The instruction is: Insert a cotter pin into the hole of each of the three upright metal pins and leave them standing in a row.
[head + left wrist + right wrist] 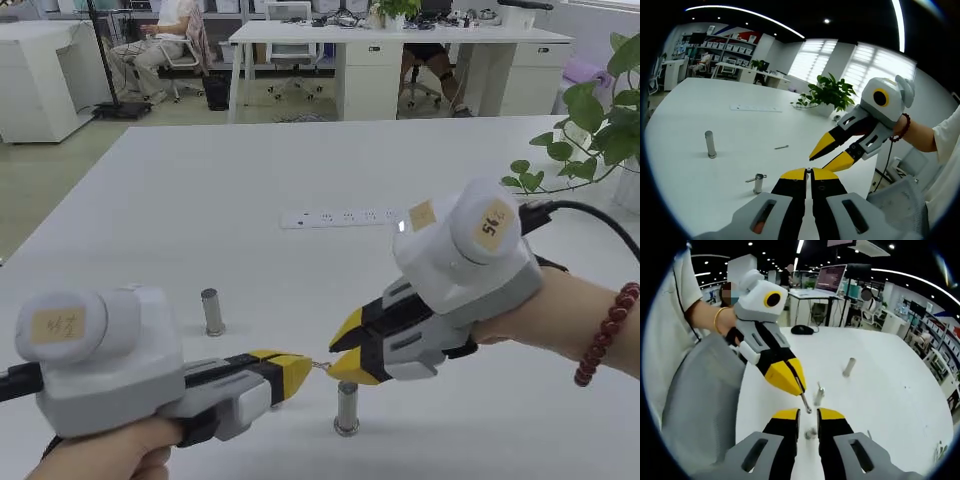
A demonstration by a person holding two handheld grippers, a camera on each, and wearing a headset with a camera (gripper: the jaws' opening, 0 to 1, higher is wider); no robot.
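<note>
Left gripper (pixel 290 371): clamped shut on the held cotter pin (pixel 320 365), with the pin's free end pointing right.
Right gripper (pixel 334 360): jaws parted to a moderate gap, tips on either side of that free end but not closed on it; contact cannot be told.
Held cotter pin: in the air between the two grippers, just above and to the left of the near metal pin (pixel 347 408), not in any hole.
Middle metal pin (pixel 758 183): upright, with a thin piece sticking out sideways near its top in the left gripper view. Judged to be a cotter pin already fitted.
Left metal pin (pixel 212 312): upright, well apart from both grippers, top apparently bare.
Near metal pin: upright, just below the right gripper's tips, no cotter pin visible through it.
Loose cotter pin (pixel 781 147): flat on the table (pixel 300 170), beyond the middle metal pin on the far side.
Row: all three metal pins standing, in a line from far left to near right in the right gripper view.
Done: probably one insertion of three.
Remaining: two insertions — the held cotter pin looks meant for the near metal pin, the loose one for the left metal pin — with all three left standing.
</note>
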